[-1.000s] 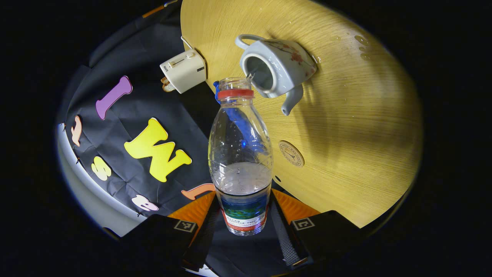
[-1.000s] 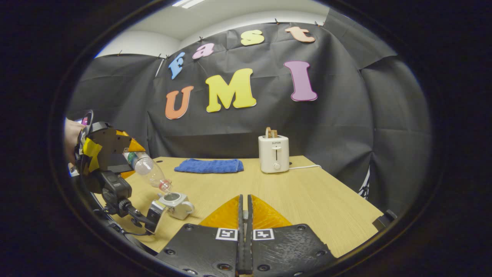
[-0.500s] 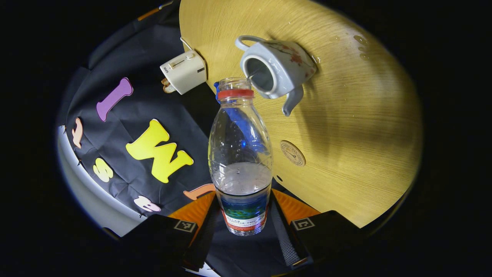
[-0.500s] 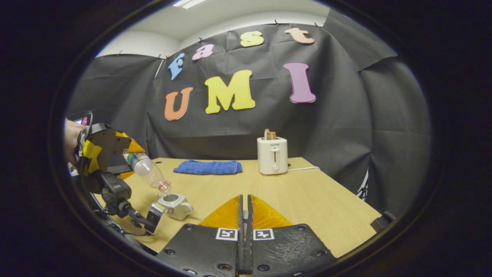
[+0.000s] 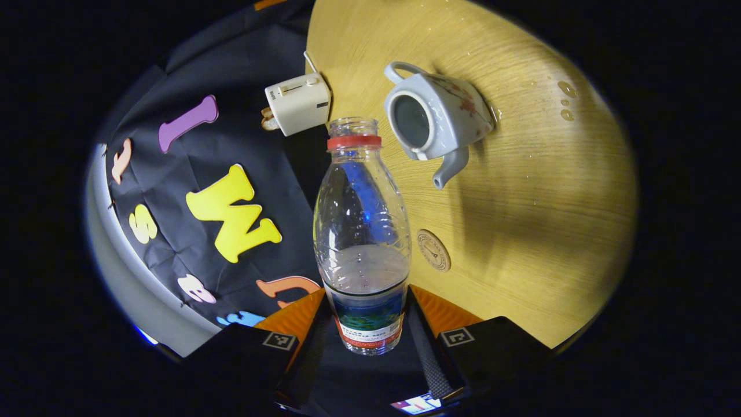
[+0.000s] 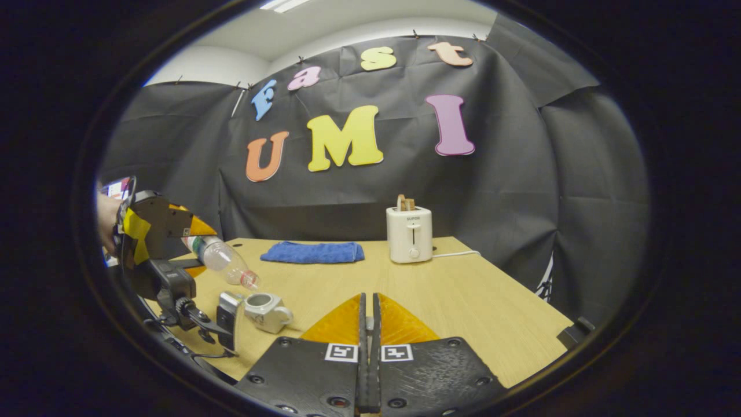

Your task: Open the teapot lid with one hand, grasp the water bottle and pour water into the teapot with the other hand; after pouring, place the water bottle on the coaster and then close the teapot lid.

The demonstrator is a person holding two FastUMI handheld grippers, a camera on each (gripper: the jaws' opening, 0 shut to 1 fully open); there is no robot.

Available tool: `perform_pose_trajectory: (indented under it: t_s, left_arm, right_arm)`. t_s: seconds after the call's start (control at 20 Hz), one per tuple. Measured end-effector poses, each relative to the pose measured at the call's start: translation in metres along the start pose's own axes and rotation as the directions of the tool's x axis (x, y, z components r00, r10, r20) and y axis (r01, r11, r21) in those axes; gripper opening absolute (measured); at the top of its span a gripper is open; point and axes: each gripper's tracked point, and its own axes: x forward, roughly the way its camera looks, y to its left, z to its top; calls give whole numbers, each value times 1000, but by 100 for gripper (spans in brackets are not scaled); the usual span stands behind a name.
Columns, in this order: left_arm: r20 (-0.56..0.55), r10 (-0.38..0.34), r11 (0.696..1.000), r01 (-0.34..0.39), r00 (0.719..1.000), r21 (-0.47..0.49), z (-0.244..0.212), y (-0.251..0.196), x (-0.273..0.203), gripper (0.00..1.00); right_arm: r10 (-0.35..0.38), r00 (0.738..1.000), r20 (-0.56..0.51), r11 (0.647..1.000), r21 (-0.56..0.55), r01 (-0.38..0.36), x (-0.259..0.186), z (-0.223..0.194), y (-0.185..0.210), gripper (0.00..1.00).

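Note:
My left gripper is shut on the lower body of the clear water bottle, which has a red neck ring and no cap. In the right gripper view the bottle slants neck-down, above and left of the teapot. The white teapot stands lidless on the table, its mouth to the right of the bottle neck. A round coaster lies nearer, beside the bottle. My right gripper is shut over the table, with a small pale piece pinched between its fingers; the lid's body is hidden.
A white toaster holding toast stands at the back of the wooden table, with a folded blue cloth to its left. Water drops lie on the table past the teapot. A hand holds the left gripper.
The bottle neck has drawn back from the teapot's mouth and risen to a shallower tilt; no stream runs now. The right gripper has stayed where it was.

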Motion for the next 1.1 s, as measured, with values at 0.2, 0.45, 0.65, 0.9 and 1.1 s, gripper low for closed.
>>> perform_pose_trajectory:
  t_s: [0.2,0.45,0.65,0.9,1.1]
  left_arm:
    - [93,-46,924,77,995,-376,-8,-29,0,75]
    - [156,14,534,125,988,-836,-29,-25,7,76]
    - [246,43,152,237,968,-960,-29,-4,-1,76]
    - [263,152,-115,281,953,-953,-45,30,24,76]
    - [277,206,-141,309,939,-941,-46,27,59,76]
  right_arm:
    - [11,1000,11,1000,-26,-10,2,11,13,0]
    - [32,999,23,999,-32,-31,6,25,31,0]
    - [42,999,28,998,-50,-40,8,32,44,0]
    - [54,998,32,998,-47,-52,8,34,56,0]
    - [41,999,35,998,-49,-39,9,34,55,0]
